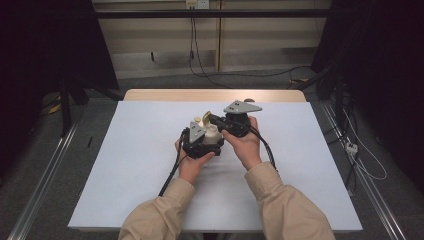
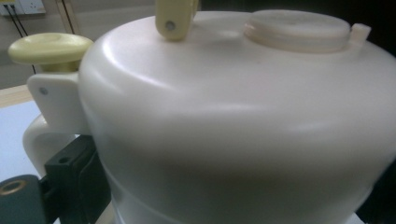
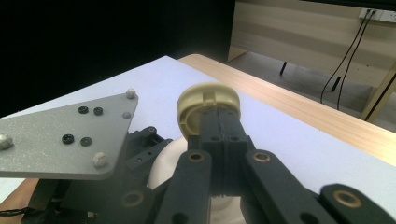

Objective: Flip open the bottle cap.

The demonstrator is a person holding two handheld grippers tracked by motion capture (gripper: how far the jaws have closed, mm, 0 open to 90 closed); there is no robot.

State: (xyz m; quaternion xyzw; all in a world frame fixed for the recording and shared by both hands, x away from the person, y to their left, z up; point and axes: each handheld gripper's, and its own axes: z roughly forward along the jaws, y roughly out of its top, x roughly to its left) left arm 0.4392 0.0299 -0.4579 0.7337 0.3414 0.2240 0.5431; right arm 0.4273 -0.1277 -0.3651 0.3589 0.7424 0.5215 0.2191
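A white plastic jug (image 2: 224, 121) with a round screw cap (image 2: 298, 29) and a pale yellow knob (image 2: 50, 46) sits between the jaws of my left gripper (image 1: 204, 141), which is shut on its body above the table's middle. The jug (image 1: 212, 134) shows small in the high view. My right gripper (image 1: 210, 119) reaches in from the right, and its jaws are pressed together on a pale yellow round flap (image 3: 205, 105) at the jug's top. In the right gripper view that gripper (image 3: 219, 119) pinches the flap, with the jug's white body (image 3: 163, 163) below.
A light blue-white sheet (image 1: 130, 165) covers the table, and a wooden strip (image 1: 165, 95) shows along the far edge. The left gripper's grey plate (image 3: 65, 135) lies close to the right jaws. Dark frames and cables stand on the floor beyond.
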